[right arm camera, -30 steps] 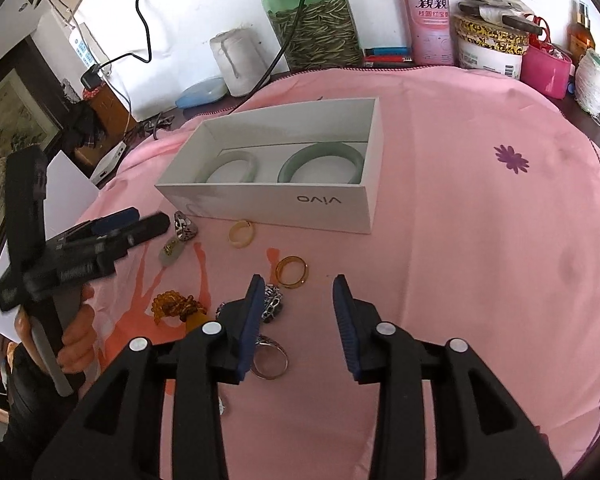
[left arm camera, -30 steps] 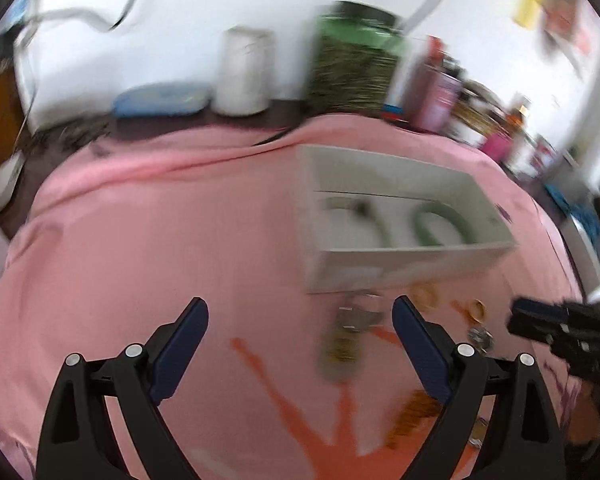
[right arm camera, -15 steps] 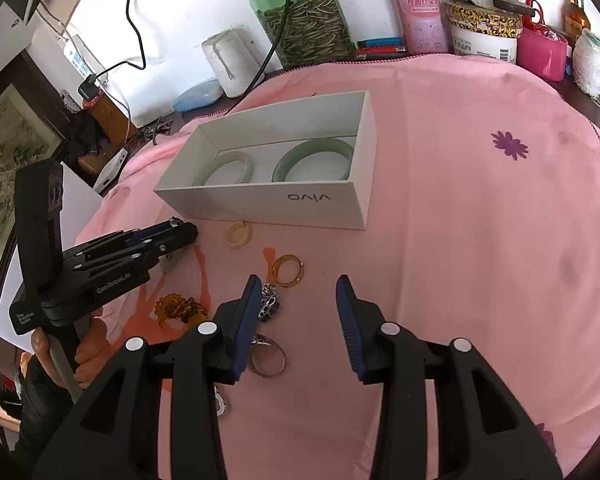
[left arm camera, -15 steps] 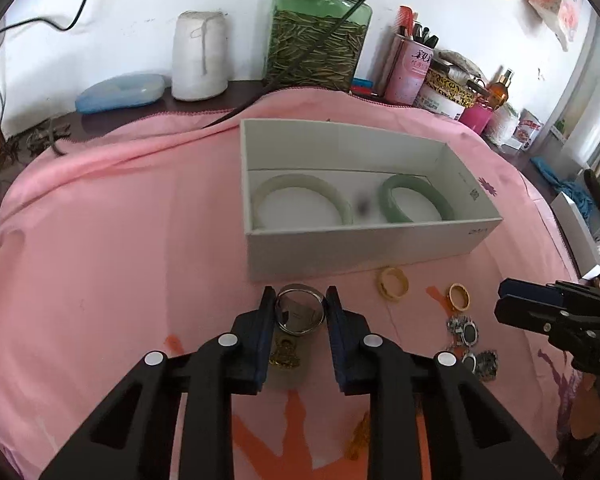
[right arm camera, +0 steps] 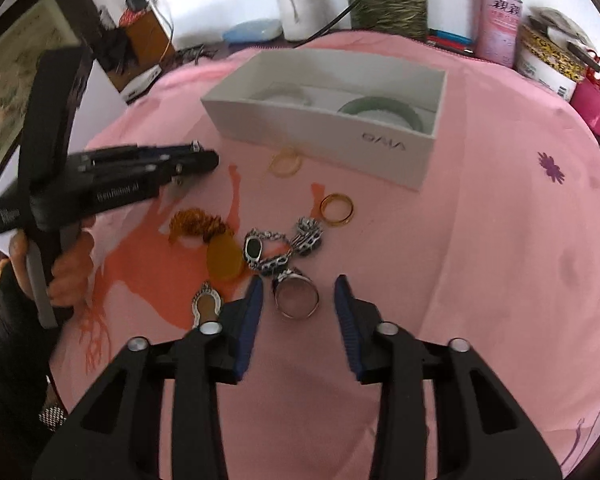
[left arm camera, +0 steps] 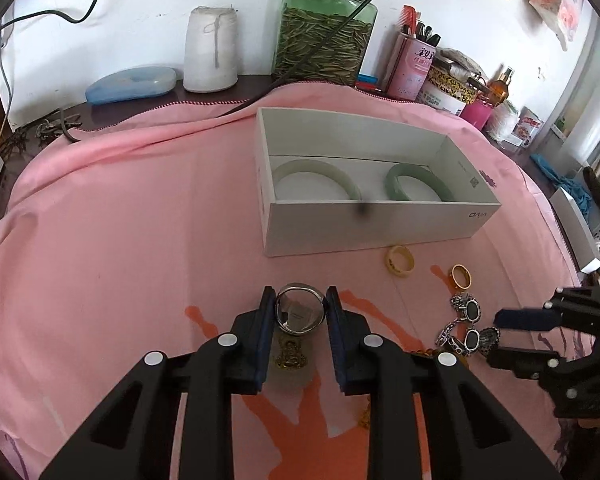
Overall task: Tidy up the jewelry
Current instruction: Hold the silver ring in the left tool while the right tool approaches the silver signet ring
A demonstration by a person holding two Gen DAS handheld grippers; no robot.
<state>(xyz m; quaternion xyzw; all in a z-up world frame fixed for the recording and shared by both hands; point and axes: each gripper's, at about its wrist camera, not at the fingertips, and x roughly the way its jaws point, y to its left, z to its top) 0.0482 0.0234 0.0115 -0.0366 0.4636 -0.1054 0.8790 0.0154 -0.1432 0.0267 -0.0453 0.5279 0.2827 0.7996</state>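
Observation:
My left gripper (left arm camera: 300, 304) is shut on a silver ring (left arm camera: 299, 313) and holds it above the pink cloth, short of the white box (left arm camera: 372, 228). The box holds a pale jade bangle (left arm camera: 320, 176) and a green jade bangle (left arm camera: 418, 182). My right gripper (right arm camera: 299, 294) is open, its jaws either side of a second silver ring (right arm camera: 297, 297) lying on the cloth. The left gripper also shows in the right wrist view (right arm camera: 196, 156). Loose on the cloth lie a cream ring (left arm camera: 399, 261), a gold ring (left arm camera: 461, 276) and dark-stone silver pieces (right arm camera: 284, 246).
An amber pendant (right arm camera: 224, 258), an amber cluster (right arm camera: 196, 222) and a small silver-framed pendant (right arm camera: 206, 304) lie left of my right gripper. A gold-figure pendant (left arm camera: 290, 356) lies under my left gripper. A green jar (left arm camera: 324, 28), pink pen cup (left arm camera: 414, 66) and white roll (left arm camera: 211, 54) stand behind.
My left gripper closed on the silver ring and lifted it off the cloth. My right gripper moved down and forward over the second silver ring, still open.

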